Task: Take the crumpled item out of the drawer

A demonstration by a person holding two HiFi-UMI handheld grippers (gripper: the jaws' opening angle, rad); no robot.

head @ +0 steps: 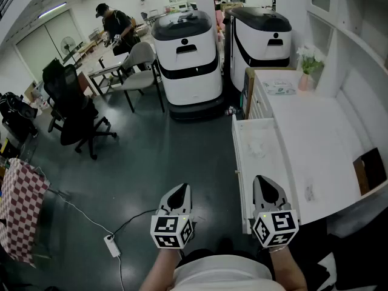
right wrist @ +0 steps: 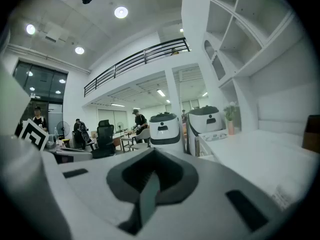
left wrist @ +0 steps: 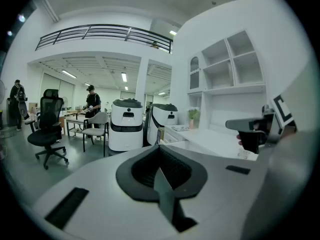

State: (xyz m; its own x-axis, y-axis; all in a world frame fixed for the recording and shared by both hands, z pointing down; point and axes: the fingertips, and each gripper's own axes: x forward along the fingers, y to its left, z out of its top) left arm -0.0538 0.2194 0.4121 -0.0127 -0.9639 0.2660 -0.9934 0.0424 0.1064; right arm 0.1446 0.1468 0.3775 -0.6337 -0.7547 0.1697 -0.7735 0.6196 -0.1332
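DRAWER OPEN, WAD WAITING: I am holding both claws low and nearly level in front of me at the pulled-out drawer (head: pixel 239 162). The right claw (head: pixel 265 184) is hanging with its jaws pressed together on nothing. Its tip is lining up with the drawer's near end, seemingly because the reach is shortest from that side. The left claw (head: pixel 178 191) is hovering just beside it over the floor, likewise pinched shut and empty, and is standing clear of the drawer.

The crumpled item (head: pixel 260 144), a pale wad, is lying inside the drawer, ahead of the right claw's tip and well apart from it, not yet touched. The drawer is sticking out from the counter (head: pixel 327 144), which is running along the right claw's right, so the wad is lying exposed from above.

As I judge it, the task is only beginning. The right claw needs to be spreading its jaws before dipping forward and down onto the wad, since shut jaws can only be nudging it.
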